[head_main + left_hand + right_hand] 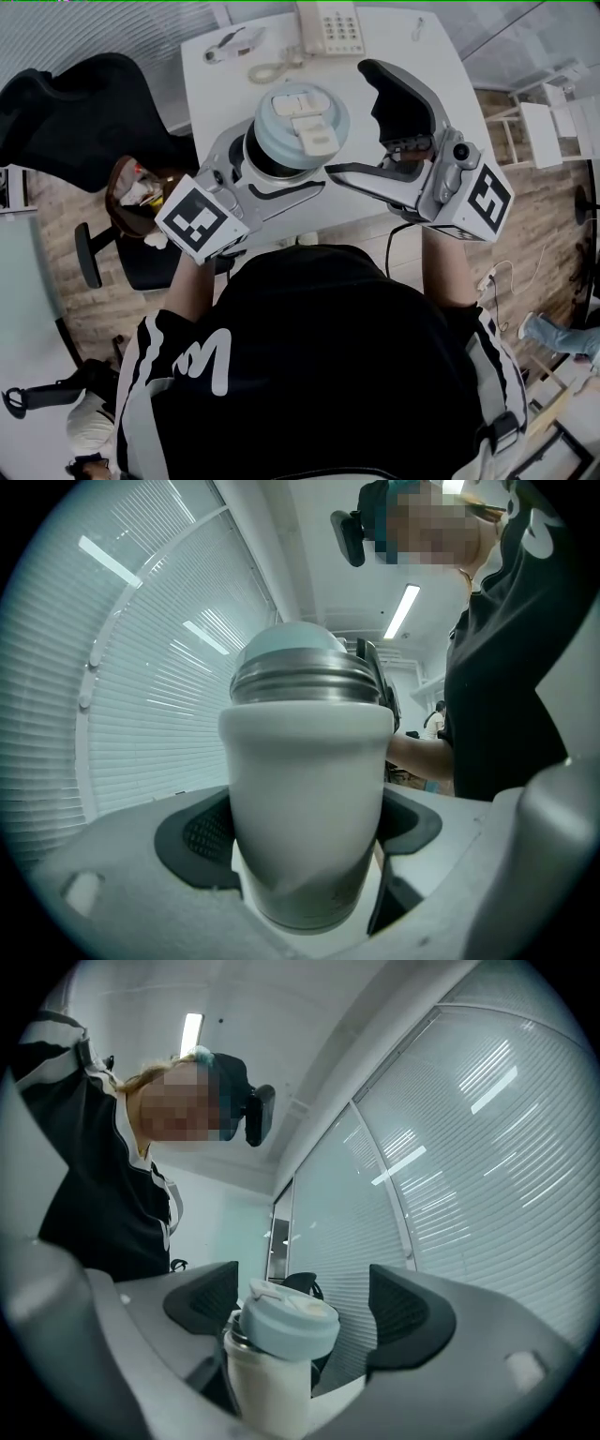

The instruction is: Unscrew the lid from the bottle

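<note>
**Left tool** (305, 855): jaws closed on the bottle (305, 789). The dark pads (199, 836) press the white body from both sides, low on the body. Its marker cube (200, 222) faces up in the head view, close to the person's chest.

**Right tool** (305, 1312): jaws wide apart and holding nothing. In the right gripper view the top of the bottle shows in the gap between the two dark pads, touching neither. In the head view the upper jaw reaches up over the desk and the lower jaw points at the side of the bottle, just beside it. Its marker cube (487, 199) is at the right.

**Bottle**: held off the desk by the left tool, in front of the person, with its top turned toward the head camera. White body, with a ribbed metal band (302, 684) at the neck.

**Lid** (300, 122): pale blue and round, with a white flip tab on top. It is seated on the bottle above the metal band.

**Desk** (394, 37): white, beyond the bottle. It carries a telephone (330, 26) at the far edge and a coiled white cord (272, 67) near it.

**Surroundings**: a black chair (84, 103) to the left of the desk, and a wood-pattern floor (84, 309). Slatted blinds fill the background of both gripper views.
</note>
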`<state>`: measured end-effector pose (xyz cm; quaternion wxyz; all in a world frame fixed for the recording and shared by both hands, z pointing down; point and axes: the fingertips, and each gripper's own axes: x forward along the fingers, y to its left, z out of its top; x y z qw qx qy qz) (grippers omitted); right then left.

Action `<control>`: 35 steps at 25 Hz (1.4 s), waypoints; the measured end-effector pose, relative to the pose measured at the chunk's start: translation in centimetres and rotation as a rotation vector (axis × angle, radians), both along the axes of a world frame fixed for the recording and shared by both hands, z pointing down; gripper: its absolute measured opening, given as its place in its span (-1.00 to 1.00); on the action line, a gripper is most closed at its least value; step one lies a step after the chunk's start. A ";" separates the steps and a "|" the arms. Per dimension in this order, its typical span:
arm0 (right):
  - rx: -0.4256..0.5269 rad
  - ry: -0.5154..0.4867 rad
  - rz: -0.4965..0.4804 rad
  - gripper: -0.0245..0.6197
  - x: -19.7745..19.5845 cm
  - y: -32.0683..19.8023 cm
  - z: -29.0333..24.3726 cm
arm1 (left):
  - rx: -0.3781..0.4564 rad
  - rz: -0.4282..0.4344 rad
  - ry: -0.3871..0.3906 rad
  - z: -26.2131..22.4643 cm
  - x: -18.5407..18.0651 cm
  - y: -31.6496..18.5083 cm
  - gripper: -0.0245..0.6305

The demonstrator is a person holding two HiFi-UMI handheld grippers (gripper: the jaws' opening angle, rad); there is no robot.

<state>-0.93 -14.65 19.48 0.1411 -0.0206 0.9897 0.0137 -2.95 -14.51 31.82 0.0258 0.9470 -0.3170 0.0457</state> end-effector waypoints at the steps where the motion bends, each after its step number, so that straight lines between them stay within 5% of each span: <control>1: 0.003 0.010 0.016 0.41 0.4 -0.1 0.2 | 0.001 -0.005 0.000 0.0 -0.2 0.0 0.38; 7: -0.008 0.079 0.106 0.23 2.4 -0.8 2.5 | 0.005 -0.036 -0.015 -0.2 -0.8 0.3 0.38; 13: -0.021 0.121 0.219 -0.32 3.2 -1.7 4.3 | 0.008 -0.046 -0.017 -0.4 -0.9 0.3 0.38; 26: -0.083 0.135 0.311 -0.89 3.8 -2.6 6.3 | 0.016 -0.056 -0.018 -0.3 -1.0 0.2 0.38; 35: -0.096 0.129 0.321 -0.92 3.9 -2.5 6.2 | 0.018 -0.065 -0.011 -0.3 -1.1 0.2 0.38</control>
